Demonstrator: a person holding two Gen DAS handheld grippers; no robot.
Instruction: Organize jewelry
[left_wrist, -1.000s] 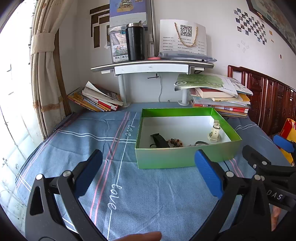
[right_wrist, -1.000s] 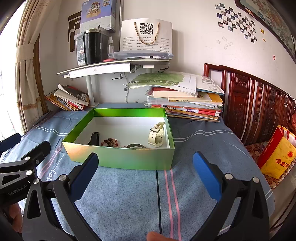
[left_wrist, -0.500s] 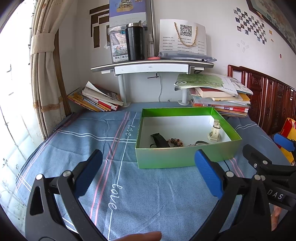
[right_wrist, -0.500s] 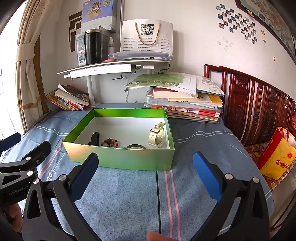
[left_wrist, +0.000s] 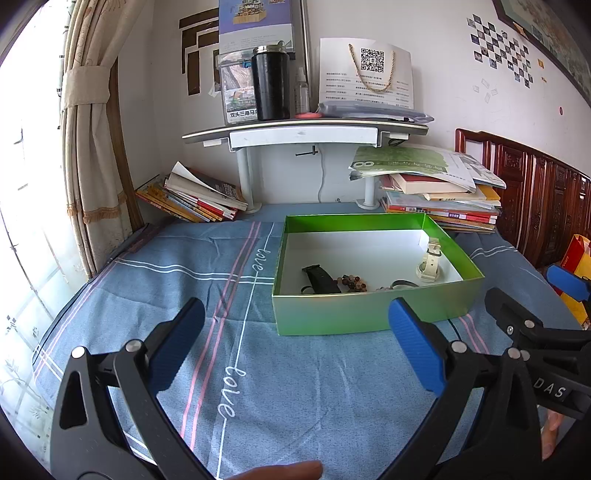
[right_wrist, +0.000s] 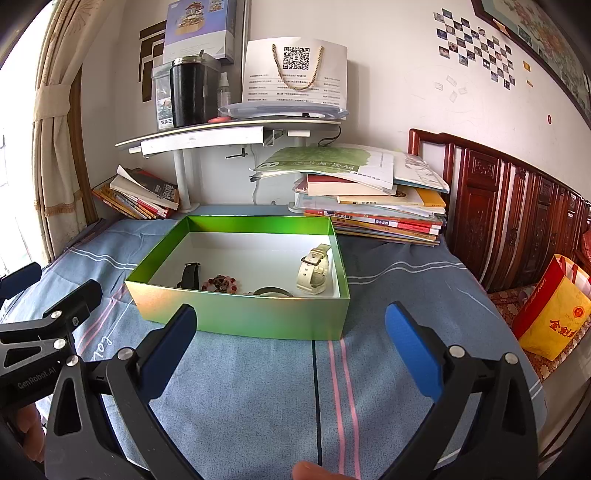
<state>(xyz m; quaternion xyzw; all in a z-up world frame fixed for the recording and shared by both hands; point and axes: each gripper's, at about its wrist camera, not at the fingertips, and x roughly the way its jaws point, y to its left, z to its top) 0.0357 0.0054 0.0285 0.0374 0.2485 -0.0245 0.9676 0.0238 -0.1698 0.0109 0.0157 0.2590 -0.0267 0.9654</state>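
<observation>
Green box sits open on the blue striped bedsheet; inside lie a cream watch at the right wall, a black watch at the left, a beaded bracelet between them, and a dark bangle by the front wall; left gripper and right gripper hover short of the box, fingers spread wide, holding nothing; stacked books behind.
</observation>
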